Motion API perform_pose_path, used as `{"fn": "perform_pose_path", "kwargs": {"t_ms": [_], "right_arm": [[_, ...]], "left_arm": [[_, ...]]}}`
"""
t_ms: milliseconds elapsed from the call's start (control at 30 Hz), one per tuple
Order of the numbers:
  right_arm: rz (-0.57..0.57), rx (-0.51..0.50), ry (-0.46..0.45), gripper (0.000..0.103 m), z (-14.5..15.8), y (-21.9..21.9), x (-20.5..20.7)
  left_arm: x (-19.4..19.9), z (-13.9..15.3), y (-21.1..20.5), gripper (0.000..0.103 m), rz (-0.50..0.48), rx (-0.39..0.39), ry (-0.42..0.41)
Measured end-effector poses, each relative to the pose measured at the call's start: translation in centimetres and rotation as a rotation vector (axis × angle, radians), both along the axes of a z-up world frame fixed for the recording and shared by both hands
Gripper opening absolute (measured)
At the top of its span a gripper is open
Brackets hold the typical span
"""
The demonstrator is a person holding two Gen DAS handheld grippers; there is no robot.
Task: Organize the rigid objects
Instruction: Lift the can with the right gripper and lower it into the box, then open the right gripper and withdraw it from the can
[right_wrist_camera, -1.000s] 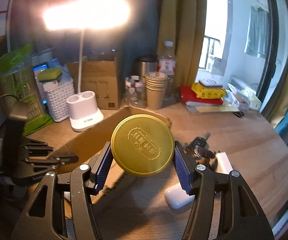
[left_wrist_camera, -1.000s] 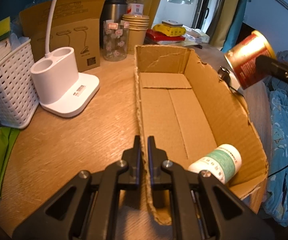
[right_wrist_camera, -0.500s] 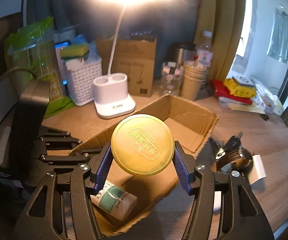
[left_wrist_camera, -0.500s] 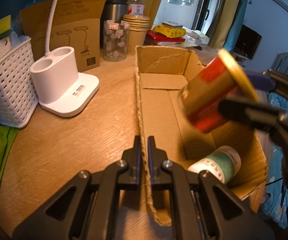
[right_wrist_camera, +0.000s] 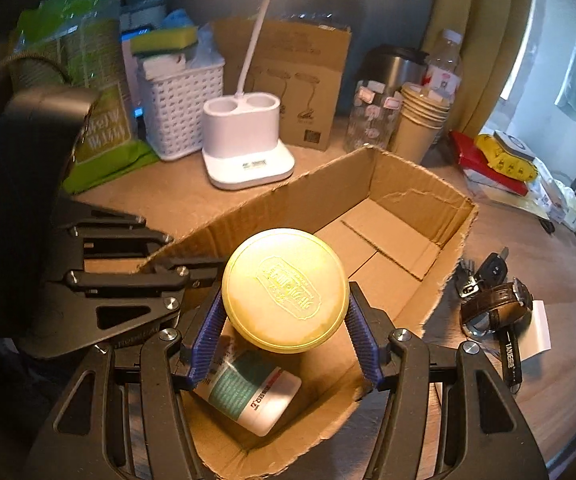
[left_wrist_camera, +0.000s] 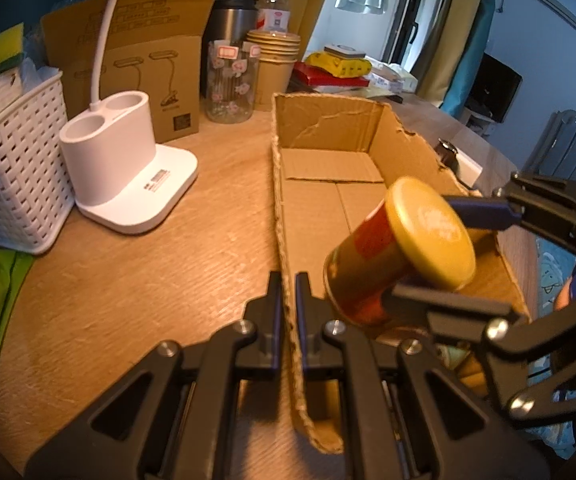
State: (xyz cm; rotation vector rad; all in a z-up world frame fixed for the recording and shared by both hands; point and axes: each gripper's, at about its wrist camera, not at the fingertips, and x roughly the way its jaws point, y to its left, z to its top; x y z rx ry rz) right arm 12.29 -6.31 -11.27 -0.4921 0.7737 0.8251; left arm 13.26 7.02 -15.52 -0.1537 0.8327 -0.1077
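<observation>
Over the cardboard box (right_wrist_camera: 403, 184) on the counter (left_wrist_camera: 136, 280), our right gripper (right_wrist_camera: 284, 328) clasps a gold-lidded tin (right_wrist_camera: 286, 290) between its blue fingers (right_wrist_camera: 361, 340), tilted above a white bottle (right_wrist_camera: 248, 394) lying inside. Our left gripper (left_wrist_camera: 288, 296) has its fingers clenched on the box's near wall.

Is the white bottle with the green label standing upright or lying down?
Lying down: the white bottle rests on its side on the cardboard box floor.
</observation>
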Motion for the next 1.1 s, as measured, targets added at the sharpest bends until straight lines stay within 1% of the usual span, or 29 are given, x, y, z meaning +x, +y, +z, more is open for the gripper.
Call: {"fn": "perform_pose_path", "kwargs": {"t_ms": [133, 300, 600, 733, 833, 933, 1000, 1100], "right_arm": [[-0.002, -0.025, 0.022, 0.062, -0.7, 0.4, 0.4], [-0.012, -0.019, 0.040, 0.062, -0.9, 0.2, 0.6], [-0.026, -0.011, 0.031, 0.062, -0.5, -0.2, 0.4], [-0.034, 0.001, 0.024, 0.067, -0.2, -0.5, 0.2], [-0.046, 0.012, 0.018, 0.067, 0.1, -0.9, 0.0], [-0.066, 0.035, 0.016, 0.067, 0.5, -1.4, 0.0], [-0.085, 0.073, 0.041, 0.067, 1.1, -2.0, 0.2], [-0.120, 0.128, 0.015, 0.068, 2.3, -2.9, 0.2]], "left_arm": [[0.1, 0.0, 0.0, 0.006, 0.001, 0.001, -0.003], [0.0, -0.1, -0.1, 0.006, -0.001, 0.002, -0.005], [-0.2, 0.0, -0.1, 0.007, 0.000, 0.000, -0.009], [-0.2, 0.1, -0.1, 0.006, 0.002, -0.001, -0.012], [-0.2, 0.1, -0.1, 0.006, 0.003, -0.001, -0.013], [-0.2, 0.1, 0.0, 0.006, 0.003, 0.000, -0.014], [-0.2, 0.1, 0.0, 0.006, 0.004, -0.002, -0.015], [-0.2, 0.1, 0.0, 0.007, 0.004, -0.002, -0.015]]}}
